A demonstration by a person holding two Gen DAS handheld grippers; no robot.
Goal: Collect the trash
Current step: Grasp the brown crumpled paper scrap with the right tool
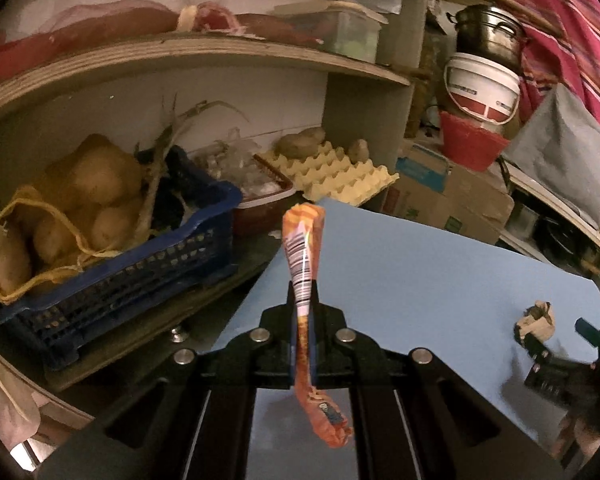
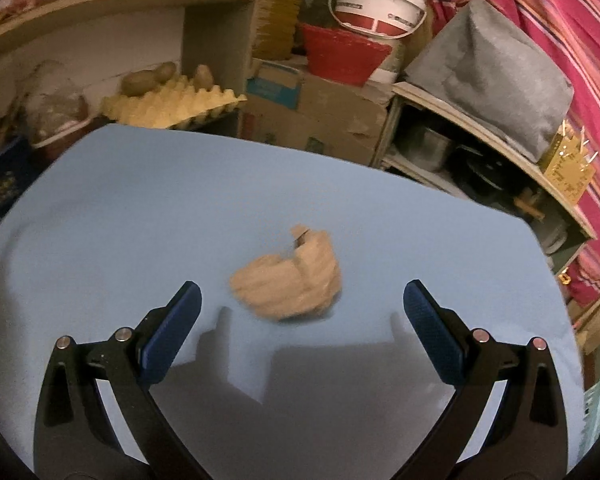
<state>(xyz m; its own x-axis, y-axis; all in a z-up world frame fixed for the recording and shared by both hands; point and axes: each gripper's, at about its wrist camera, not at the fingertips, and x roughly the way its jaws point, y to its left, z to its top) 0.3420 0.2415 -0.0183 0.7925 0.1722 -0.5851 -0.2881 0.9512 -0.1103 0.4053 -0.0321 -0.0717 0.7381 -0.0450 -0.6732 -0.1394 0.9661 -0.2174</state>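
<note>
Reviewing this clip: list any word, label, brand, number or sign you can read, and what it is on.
No text reads clearly.
orange wrapper: a barcode, digits too small; a blue logo patch near its lower end, blurred.
white bucket: dark label marks, unreadable.
cardboard box: blue printed panel, blurred.
yellow box: print too small.

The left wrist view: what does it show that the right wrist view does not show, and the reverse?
Only the left wrist view shows the left gripper shut on an orange wrapper, and a blue crate of potatoes.

Only the right wrist view shows the right gripper's wide-open blue pads and a grey bag on a shelf.

Both show the blue mat, the crumpled paper, the egg tray and the white bucket.
</note>
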